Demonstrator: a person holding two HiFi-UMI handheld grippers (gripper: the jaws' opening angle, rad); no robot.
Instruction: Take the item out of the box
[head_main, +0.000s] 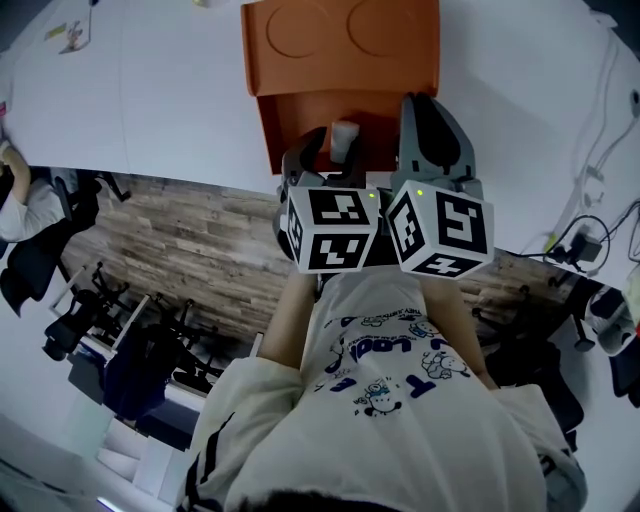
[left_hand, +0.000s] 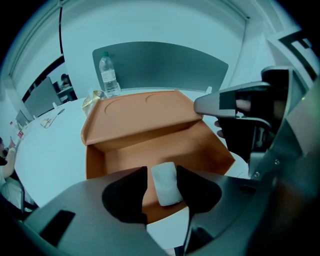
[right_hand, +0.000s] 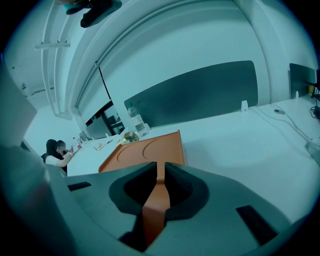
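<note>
White tabletop (head_main: 180, 100), broad, with bare stretches left and right of the box and its near edge just under the box's front wall. Cables (head_main: 590, 170) strung along the far right edge. One orange box (head_main: 345, 70), open, lid (left_hand: 140, 107) folded back flat, two pressed rings (head_main: 300, 30) in it. Two tongs at the box's near side, close together. Right tongs (right_hand: 159, 185) clamped on the box's thin orange side wall. Left tongs (left_hand: 161, 175) tipped down into the box, jaws apart, astride the item. One bottle (left_hand: 109, 75), upright beyond the lid. One white item (left_hand: 166, 184), alone on the box floor by the front wall, between the left jaws, unpressed.
</note>
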